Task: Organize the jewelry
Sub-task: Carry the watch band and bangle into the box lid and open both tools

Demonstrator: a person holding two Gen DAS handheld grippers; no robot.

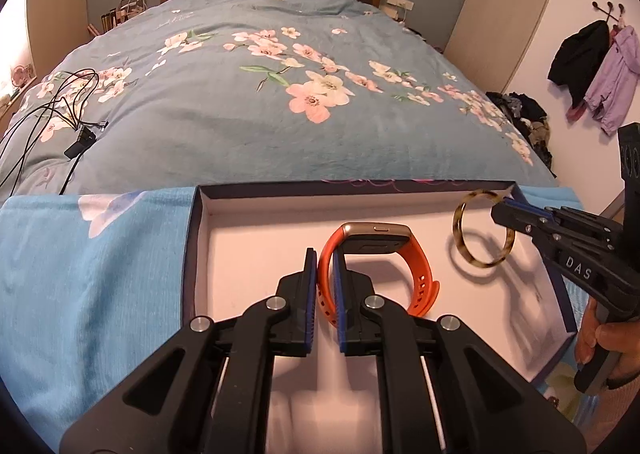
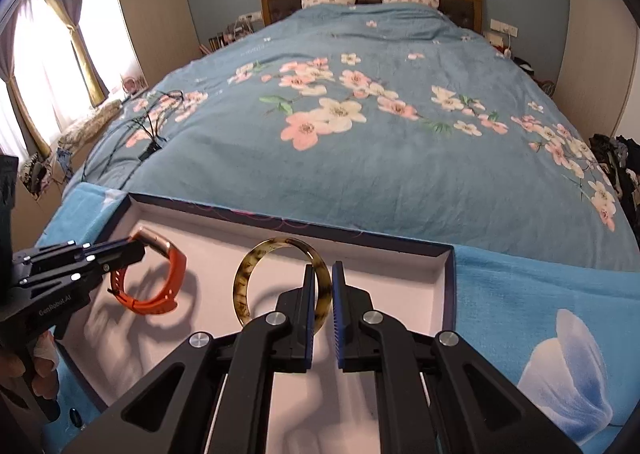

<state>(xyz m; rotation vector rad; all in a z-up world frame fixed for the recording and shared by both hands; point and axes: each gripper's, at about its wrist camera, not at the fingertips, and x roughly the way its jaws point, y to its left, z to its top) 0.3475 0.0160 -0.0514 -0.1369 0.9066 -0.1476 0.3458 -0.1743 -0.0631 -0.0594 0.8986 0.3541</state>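
Left wrist view: orange smartwatch (image 1: 376, 270) pinched by its strap in left gripper (image 1: 325, 286), jaws closed on it, over white-lined box (image 1: 280, 214). Right gripper (image 2: 321, 302) jaws clamp tortoiseshell bangle (image 2: 280, 286), upright over box's right half. Box sits on blue towel (image 1: 100, 274) at foot of floral bed (image 1: 280, 102).

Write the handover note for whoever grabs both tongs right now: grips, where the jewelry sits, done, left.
Left tongs: shut on the strap of the orange silicone smartwatch, held over the white-lined shallow box.
Right tongs: shut on the rim of the tortoiseshell round bangle, upright, inside the same box, to the right of the watch.
Done: both pieces brought into the box, which sits on a light blue towel at the foot of the bed.
Left: set each down, apart, and release.
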